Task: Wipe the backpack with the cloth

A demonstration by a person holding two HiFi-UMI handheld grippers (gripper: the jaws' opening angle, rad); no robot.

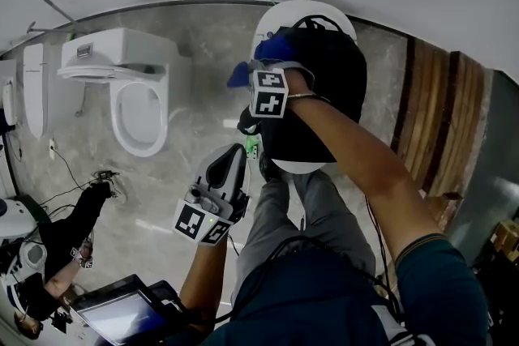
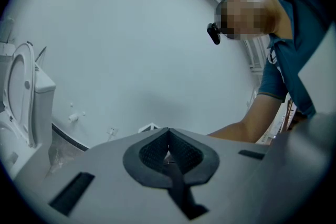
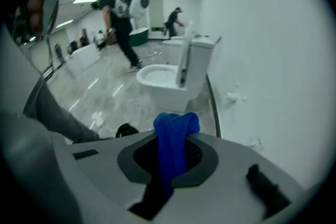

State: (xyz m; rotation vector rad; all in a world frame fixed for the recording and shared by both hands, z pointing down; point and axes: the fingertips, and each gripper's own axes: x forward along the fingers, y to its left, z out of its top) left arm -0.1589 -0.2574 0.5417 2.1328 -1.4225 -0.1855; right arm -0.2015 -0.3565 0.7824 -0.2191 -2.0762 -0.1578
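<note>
A black backpack (image 1: 320,89) lies on a white round seat (image 1: 276,19) in front of my knees in the head view. My right gripper (image 1: 253,70) is at the backpack's left upper edge, pointing left, and is shut on a blue cloth (image 1: 240,76). In the right gripper view the cloth (image 3: 174,139) hangs folded between the jaws. My left gripper (image 1: 234,151) is held lower, just left of the backpack and apart from it. It points up at the white wall, and its jaws (image 2: 168,150) are shut with nothing between them.
A white toilet (image 1: 138,93) stands to the left on the grey stone floor, with another fixture (image 1: 32,85) further left. A wooden panel (image 1: 438,117) is at the right. A screen (image 1: 122,312) and another person's arm (image 1: 69,243) are at the lower left. People (image 3: 118,18) move behind the toilets (image 3: 170,73).
</note>
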